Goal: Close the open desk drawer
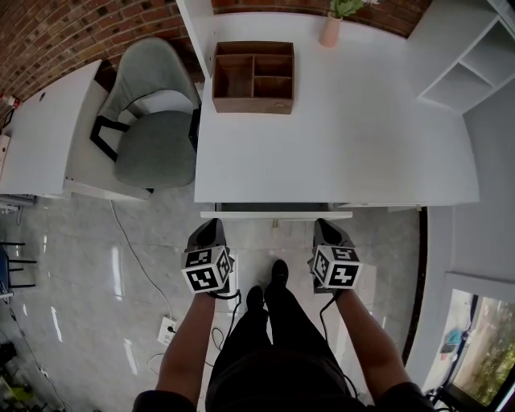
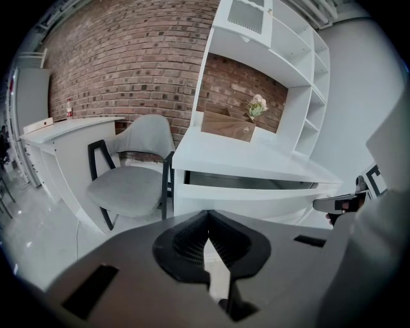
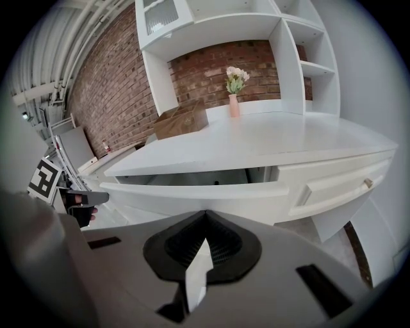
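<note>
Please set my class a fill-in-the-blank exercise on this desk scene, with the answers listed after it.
1. The white desk drawer is ____, not pushed in.
2. In the head view, the grey padded chair stands at the ____ side of the white desk.
3. The slim pink vase holds ____.
4. The left gripper and the right gripper both have their jaws ____, holding nothing.
Missing words: open; left; flowers; shut.

Inside of the open white desk drawer [image 1: 276, 215] is mostly covered by the white desktop [image 1: 346, 137]. Green plant [image 1: 348, 6] in the pale pink vase [image 1: 330, 30] gets cut off by the top edge. Tiny red-topped item [image 2: 69, 109] on the far white counter [image 2: 77, 125] can't be identified, too small.
</note>
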Tool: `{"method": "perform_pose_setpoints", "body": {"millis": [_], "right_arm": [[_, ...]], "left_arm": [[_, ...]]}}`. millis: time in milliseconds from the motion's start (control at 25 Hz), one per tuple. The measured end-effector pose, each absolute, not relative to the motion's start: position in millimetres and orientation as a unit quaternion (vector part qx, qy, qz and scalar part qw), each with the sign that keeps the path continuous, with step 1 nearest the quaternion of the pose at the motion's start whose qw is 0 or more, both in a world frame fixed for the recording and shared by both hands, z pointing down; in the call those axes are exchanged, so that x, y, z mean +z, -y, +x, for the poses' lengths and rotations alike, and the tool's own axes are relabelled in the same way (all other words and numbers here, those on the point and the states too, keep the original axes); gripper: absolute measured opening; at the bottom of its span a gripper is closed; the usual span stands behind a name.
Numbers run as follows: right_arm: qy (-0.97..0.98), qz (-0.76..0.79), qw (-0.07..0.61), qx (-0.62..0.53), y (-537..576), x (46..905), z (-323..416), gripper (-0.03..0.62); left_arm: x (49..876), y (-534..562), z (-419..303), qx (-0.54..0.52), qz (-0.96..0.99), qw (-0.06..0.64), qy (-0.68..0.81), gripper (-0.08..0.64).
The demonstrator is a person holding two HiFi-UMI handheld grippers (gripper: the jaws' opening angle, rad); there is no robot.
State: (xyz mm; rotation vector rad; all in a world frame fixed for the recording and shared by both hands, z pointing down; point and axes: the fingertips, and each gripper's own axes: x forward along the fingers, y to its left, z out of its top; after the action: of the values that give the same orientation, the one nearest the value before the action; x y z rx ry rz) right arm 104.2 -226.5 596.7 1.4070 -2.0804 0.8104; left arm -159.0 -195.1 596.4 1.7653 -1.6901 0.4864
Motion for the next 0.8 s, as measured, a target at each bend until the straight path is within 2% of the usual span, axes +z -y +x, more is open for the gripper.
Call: {"method": "perform_pose_setpoints", "body": {"millis": [800], "right_arm": [[0.770,0.514,0.252,0.283,254.1,597.2,100.0,0.005]], "left_arm": [[597.2,223.4,-163.2,0.178,0.672,0.319,0.645,0.009]]}}
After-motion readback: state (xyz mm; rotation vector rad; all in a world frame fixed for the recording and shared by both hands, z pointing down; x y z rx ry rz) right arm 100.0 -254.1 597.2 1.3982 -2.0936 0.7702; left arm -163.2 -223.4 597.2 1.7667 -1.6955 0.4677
